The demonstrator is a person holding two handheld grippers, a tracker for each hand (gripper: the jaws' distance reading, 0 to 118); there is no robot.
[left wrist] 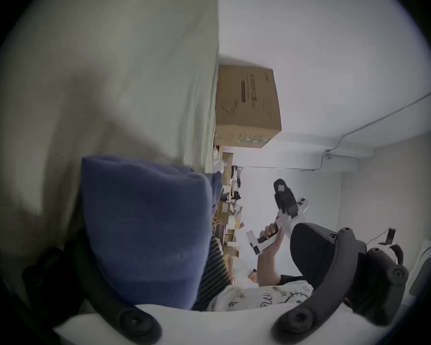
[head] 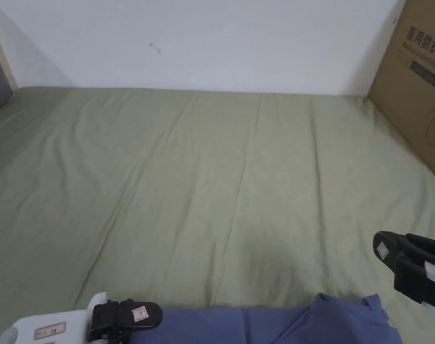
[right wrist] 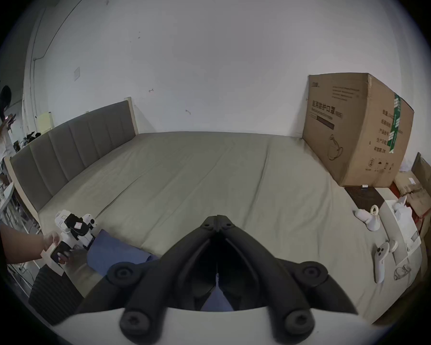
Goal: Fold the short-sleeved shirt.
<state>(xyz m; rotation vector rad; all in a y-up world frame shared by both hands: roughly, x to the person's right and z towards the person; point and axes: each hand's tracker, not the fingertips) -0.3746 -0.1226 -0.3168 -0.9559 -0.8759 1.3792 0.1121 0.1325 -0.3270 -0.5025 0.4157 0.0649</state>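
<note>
The blue shirt [head: 275, 322], bunched at the head view's bottom edge, looked soft and light; left gripper [head: 136, 316] seemingly pinched its edge, right gripper [right wrist: 217, 222] pressed together, empty.

Blue shirt [head: 275, 322] bunched at sheet's near edge.
</note>
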